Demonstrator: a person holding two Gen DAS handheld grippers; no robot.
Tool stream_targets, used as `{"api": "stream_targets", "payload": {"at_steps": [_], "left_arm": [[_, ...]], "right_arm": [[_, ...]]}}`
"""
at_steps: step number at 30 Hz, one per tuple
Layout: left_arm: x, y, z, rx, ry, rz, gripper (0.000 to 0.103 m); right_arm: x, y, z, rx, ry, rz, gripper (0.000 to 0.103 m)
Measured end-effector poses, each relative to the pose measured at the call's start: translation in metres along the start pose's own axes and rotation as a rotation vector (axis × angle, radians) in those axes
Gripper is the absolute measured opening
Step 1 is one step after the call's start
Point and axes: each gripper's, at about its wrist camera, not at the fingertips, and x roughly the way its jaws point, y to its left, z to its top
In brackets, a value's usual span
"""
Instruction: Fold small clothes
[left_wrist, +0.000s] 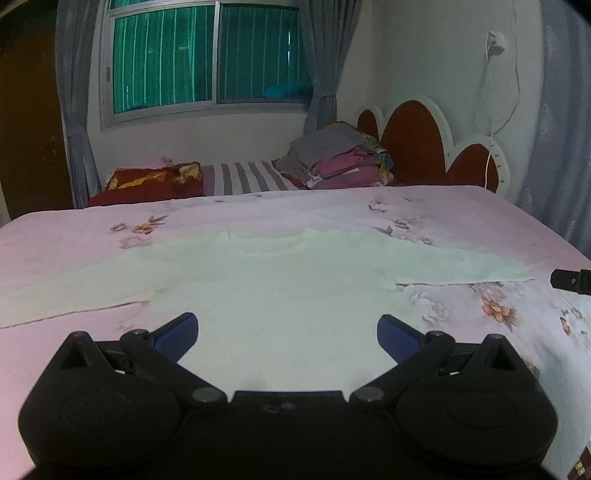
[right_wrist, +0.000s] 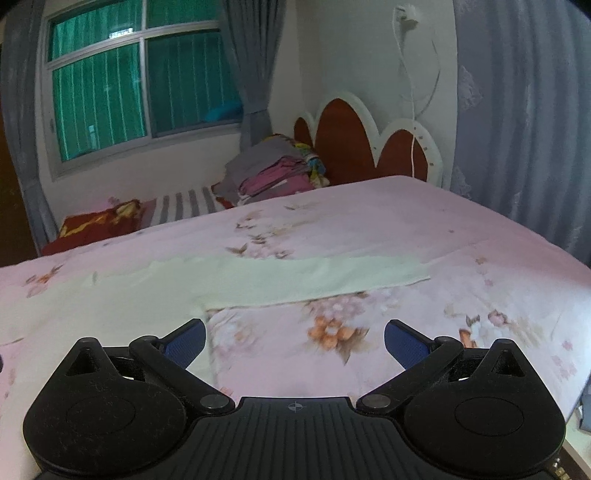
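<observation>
pale shirt (left_wrist: 280, 280) spread flat on pink floral bedsheet (left_wrist: 480, 221), sleeves out left and right | left gripper (left_wrist: 288, 332) spread wide, empty, over body | right gripper (right_wrist: 295, 339) spread wide, empty, near sleeve (right_wrist: 332, 277) | likely light, limp; pinch sleeve cuff or hem edge

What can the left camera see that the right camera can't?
Only the left wrist view shows the shirt's neckline, its other sleeve, and the black tip of the right gripper at the picture's edge.

Only the right wrist view shows the bedsheet's near right edge dropping off, and the right gripper's own blue fingers spread wide.

Both show the pale green shirt lying flat on the pink floral bedsheet, the folded clothes pile, the window and the headboard.
</observation>
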Motion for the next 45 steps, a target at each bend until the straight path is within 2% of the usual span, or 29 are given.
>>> {"api": "stream_targets", "payload": {"at_steps": [3, 4, 5, 6, 10, 13, 17, 23, 30, 31, 32, 33, 40, 41, 43, 45], "left_arm": [[0.026, -0.017, 0.014, 0.008, 0.012, 0.025, 0.103], [0.033, -0.022, 0.017, 0.011, 0.013, 0.028, 0.103], [0.043, -0.029, 0.022, 0.012, 0.015, 0.031, 0.103], [0.052, -0.035, 0.026, 0.011, 0.016, 0.028, 0.103], [0.088, -0.057, 0.037, 0.003, 0.04, 0.02, 0.103], [0.112, -0.074, 0.041, 0.01, 0.066, 0.036, 0.103], [0.131, -0.085, 0.041, 0.005, 0.105, 0.045, 0.103], [0.147, -0.079, 0.045, -0.098, 0.124, 0.049, 0.103], [0.162, -0.074, 0.05, -0.166, 0.158, 0.049, 0.103], [0.163, -0.075, 0.051, -0.164, 0.156, 0.059, 0.103], [0.163, -0.074, 0.051, -0.165, 0.157, 0.064, 0.103], [0.164, -0.074, 0.051, -0.168, 0.161, 0.062, 0.103], [0.166, -0.056, 0.052, -0.183, 0.189, 0.087, 0.103], [0.165, -0.051, 0.052, -0.194, 0.19, 0.082, 0.102], [0.162, -0.041, 0.05, -0.21, 0.188, 0.089, 0.102], [0.157, -0.029, 0.049, -0.205, 0.189, 0.119, 0.102]], "right_arm": [[0.029, -0.02, 0.013, 0.02, 0.007, -0.003, 0.102], [0.039, -0.028, 0.018, 0.027, 0.01, -0.005, 0.089], [0.051, -0.038, 0.023, 0.035, 0.013, -0.01, 0.064], [0.062, -0.048, 0.027, 0.044, 0.027, -0.021, 0.061], [0.112, -0.099, 0.042, 0.118, 0.063, -0.041, 0.06], [0.149, -0.134, 0.049, 0.169, 0.087, -0.051, 0.041], [0.194, -0.174, 0.047, 0.282, 0.142, -0.053, 0.039], [0.239, -0.211, 0.036, 0.394, 0.215, -0.046, 0.039], [0.256, -0.228, 0.03, 0.439, 0.192, -0.01, 0.039], [0.257, -0.23, 0.029, 0.457, 0.186, -0.001, 0.032], [0.256, -0.232, 0.028, 0.476, 0.183, 0.015, 0.02], [0.259, -0.233, 0.028, 0.484, 0.185, 0.025, 0.016], [0.262, -0.248, 0.027, 0.547, 0.178, 0.006, 0.012], [0.263, -0.247, 0.03, 0.518, 0.181, 0.007, 0.012], [0.266, -0.242, 0.034, 0.466, 0.181, -0.001, 0.002], [0.268, -0.239, 0.037, 0.447, 0.178, -0.017, 0.002]]}}
